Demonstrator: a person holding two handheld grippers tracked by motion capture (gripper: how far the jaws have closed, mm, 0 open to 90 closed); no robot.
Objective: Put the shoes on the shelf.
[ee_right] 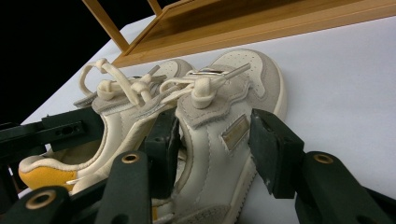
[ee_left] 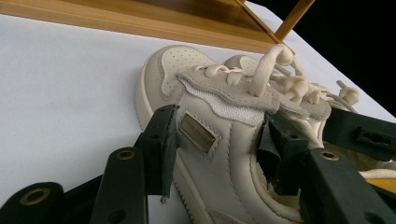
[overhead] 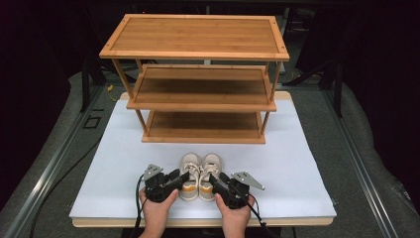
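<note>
A pair of small cream lace-up shoes stands side by side on the white board [overhead: 297,163], toes toward the rack. My left gripper [overhead: 182,177] straddles the outer wall of the left shoe [overhead: 189,161]. In the left gripper view, one pad lies against that shoe [ee_left: 205,116] outside and the other sits inside its opening, so the left gripper [ee_left: 219,135] is shut on it. My right gripper [overhead: 214,179] holds the right shoe [overhead: 212,162] the same way. In the right gripper view, the right gripper [ee_right: 215,135] pinches the right shoe [ee_right: 233,88] between inner and outer pad.
A three-shelf bamboo rack [overhead: 198,89] stands at the back of the board, all shelves bare. Bare white surface lies between the shoes and the rack's lowest shelf [overhead: 203,126]. The other gripper's jaw crosses each gripper view at the edge. Dark floor and rails flank the table.
</note>
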